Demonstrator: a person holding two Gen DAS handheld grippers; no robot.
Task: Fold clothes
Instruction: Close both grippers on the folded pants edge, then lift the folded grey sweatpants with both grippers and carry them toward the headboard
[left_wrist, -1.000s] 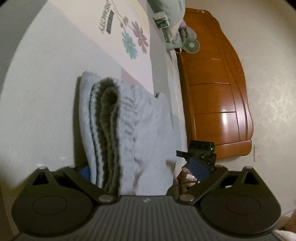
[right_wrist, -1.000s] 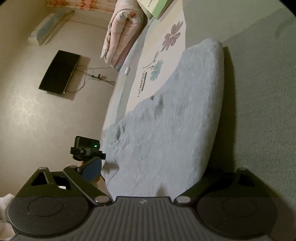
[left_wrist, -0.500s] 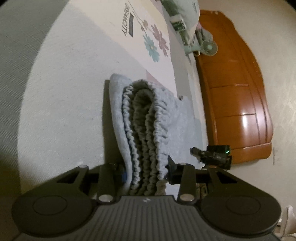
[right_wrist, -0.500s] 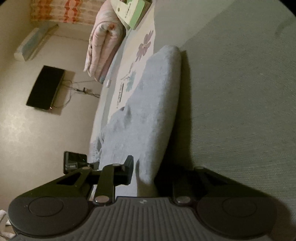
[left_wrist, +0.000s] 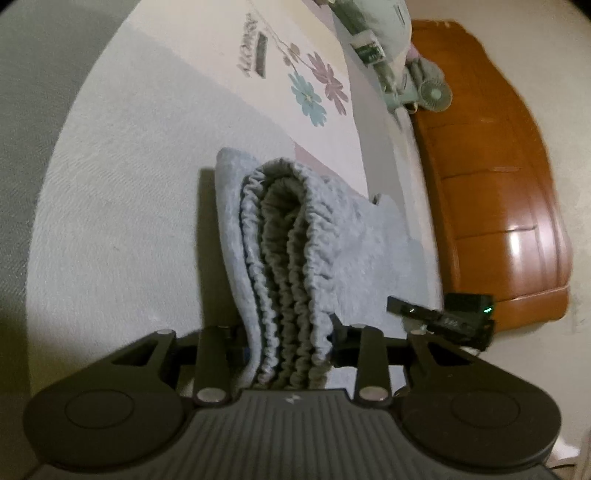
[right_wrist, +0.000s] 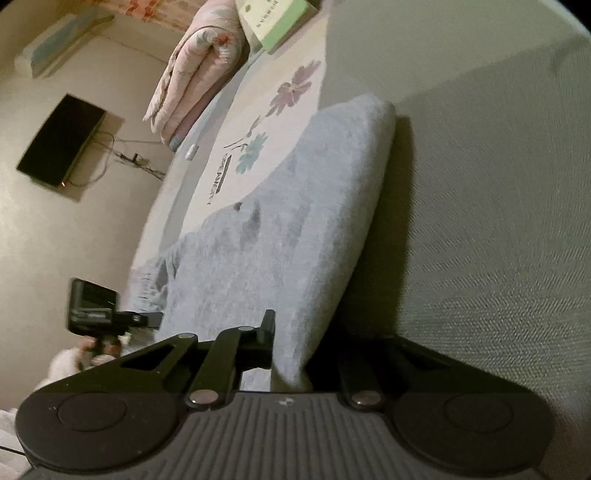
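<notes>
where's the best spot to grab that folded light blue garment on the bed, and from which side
Take the folded light blue garment at its two near corners, coming in low from the near edge, as both tongs do. The left tongs are closing on the gathered elastic waistband, whose stacked layers offer a thick, firm end. The right tongs are shut on the thinner corner. The far folded edge is rounded, offering less to pinch.

The right gripper's (right_wrist: 291, 354) far finger sits lost in shadow under the grey garment (right_wrist: 295, 229). The printed lettering (left_wrist: 248, 46) on the bedsheet is perhaps too blurred to read.
</notes>
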